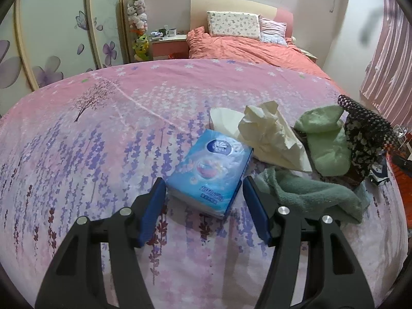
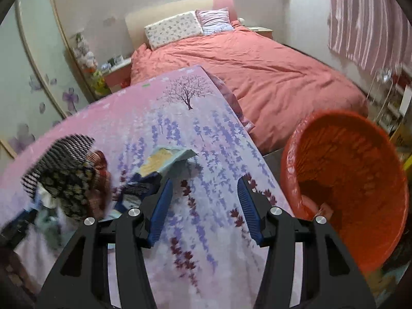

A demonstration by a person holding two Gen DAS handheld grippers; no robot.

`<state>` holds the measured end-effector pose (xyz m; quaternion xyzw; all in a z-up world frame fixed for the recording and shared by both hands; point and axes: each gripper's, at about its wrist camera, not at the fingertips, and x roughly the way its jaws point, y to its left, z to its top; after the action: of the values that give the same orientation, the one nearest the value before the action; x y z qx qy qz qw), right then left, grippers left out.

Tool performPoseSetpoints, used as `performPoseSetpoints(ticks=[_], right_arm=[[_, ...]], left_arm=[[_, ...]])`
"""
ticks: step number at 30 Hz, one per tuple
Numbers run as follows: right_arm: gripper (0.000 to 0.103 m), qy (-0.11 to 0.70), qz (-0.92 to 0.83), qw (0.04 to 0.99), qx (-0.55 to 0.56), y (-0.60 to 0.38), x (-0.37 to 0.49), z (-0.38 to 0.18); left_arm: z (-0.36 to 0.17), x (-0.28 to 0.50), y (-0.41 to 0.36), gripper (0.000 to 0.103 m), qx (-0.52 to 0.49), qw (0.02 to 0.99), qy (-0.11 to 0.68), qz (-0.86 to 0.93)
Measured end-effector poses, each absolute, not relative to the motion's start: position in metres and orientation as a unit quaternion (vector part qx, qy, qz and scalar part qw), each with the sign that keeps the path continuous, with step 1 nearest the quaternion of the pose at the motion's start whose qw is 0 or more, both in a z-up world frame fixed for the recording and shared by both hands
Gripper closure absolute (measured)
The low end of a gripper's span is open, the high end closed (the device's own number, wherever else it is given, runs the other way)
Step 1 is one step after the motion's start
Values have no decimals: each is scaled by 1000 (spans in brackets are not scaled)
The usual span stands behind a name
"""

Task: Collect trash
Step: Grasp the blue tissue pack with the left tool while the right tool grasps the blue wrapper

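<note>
Hovering over a pink quilt printed with lavender stalks (image 1: 108,134), left gripper (image 1: 204,191) with its blue fingers (image 1: 154,207) spread on either side of the near end of a blue tissue pack (image 1: 209,172); whether the pads touch the pack cannot be told, with a slight gap seen at each side. Lying flat on the quilt, that pack, its far corner close to a crumpled cream tissue (image 1: 267,134) just right of it. Farther right, a pale green cloth (image 1: 325,141), and nearer, a darker green towel (image 1: 311,195) bunched beside the right finger. At the far right, a dark flowered and checked garment (image 1: 365,139) heaped up. Seen from the right wrist, right gripper (image 2: 203,207) released and empty, fingers (image 2: 161,211) apart over bare quilt, nothing between them. Beyond the left finger, a torn light-blue and yellow wrapper (image 2: 164,162) resting on the quilt among blurred odds and ends, next to the striped and flowered garment at left. To the right, beside the quilt's edge, an orange-red basket lined with a clear bag (image 2: 360,180), only a small reddish scrap visible low inside. Beyond all this, a coral bedspread (image 2: 270,72) and two pillows (image 2: 175,29) at the headboard.
</note>
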<state>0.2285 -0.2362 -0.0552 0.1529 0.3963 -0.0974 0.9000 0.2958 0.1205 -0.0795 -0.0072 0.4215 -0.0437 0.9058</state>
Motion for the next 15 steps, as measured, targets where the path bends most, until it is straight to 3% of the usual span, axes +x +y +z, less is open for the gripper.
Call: performPoseSetpoints(ticks=[3,6,14,15], right_arm=[[48,384,-70,902,185,-230,230,-50],[37,391,-56,898,195,-216,245,-55],[36,423,-71,884,184,-188,277,-84],[41,421,-75,887,175,-186,277,-84]], left_arm=[[-79,295,119,35,-6,907,418,-47],[-80,300,112,32,4,908,418,-46],[-88,316,103,32,10,902,429,-38],[-88,319,103,32,9,902,429,-37]])
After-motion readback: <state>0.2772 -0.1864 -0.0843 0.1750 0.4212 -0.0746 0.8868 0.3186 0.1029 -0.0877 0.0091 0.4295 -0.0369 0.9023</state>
